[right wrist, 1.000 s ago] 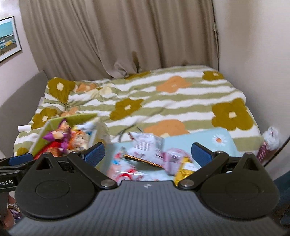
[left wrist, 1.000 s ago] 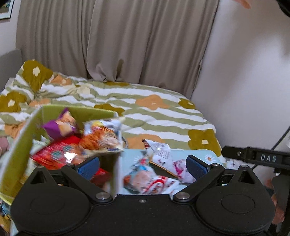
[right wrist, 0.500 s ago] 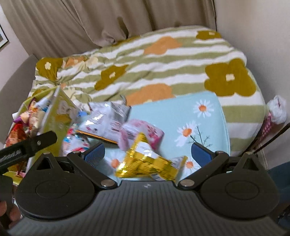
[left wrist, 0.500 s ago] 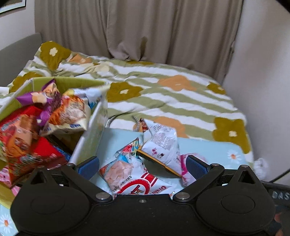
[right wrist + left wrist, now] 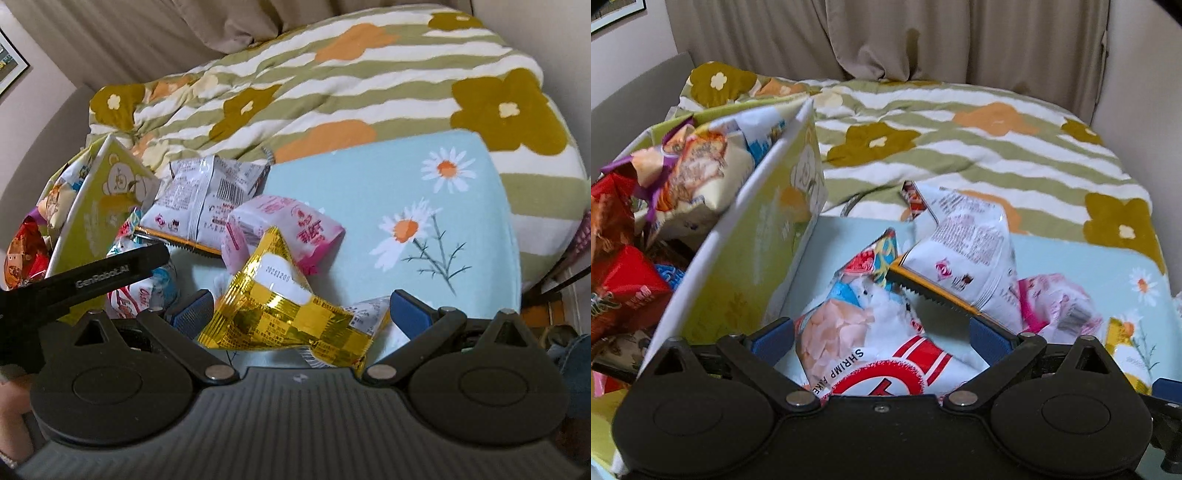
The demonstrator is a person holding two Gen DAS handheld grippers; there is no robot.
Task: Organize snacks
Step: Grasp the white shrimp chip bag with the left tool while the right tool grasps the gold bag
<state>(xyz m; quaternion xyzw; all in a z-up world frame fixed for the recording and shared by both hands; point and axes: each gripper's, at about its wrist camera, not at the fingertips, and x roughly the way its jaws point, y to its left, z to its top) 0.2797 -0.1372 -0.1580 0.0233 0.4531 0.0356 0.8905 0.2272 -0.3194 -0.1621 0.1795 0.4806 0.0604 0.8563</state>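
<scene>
A: Bedroom, striped flowered quilt (image 5: 332, 88) under beige curtains (image 5: 886, 37). Work surface was a light-blue daisy-print board (image 5: 369, 192) lying on the bed.

B: Left gripper (image 5: 882, 338)?

A: Jaws wide but had just been closing in. Shrimp cracker bag (image 5: 864, 332) sat between the blue pads, near the left one. No clear pressing on it, so not gripped.

B: Right gripper (image 5: 301, 308)?

A: Also spread wide. Gold foil packet (image 5: 291, 314) lay between its fingers on the board, pads apart from it.

B: Further out?

A: Behind the gold packet, a pink packet (image 5: 288, 229), touching it. A white bag (image 5: 964, 251) with a barcode back overlapped both the pink packet and the shrimp bag.

B: Box?

A: Yellow-green box (image 5: 746, 251) at the board's left edge, just beside the shrimp bag. Already stuffed with snack bags (image 5: 690, 166), red ones lower left.
</scene>
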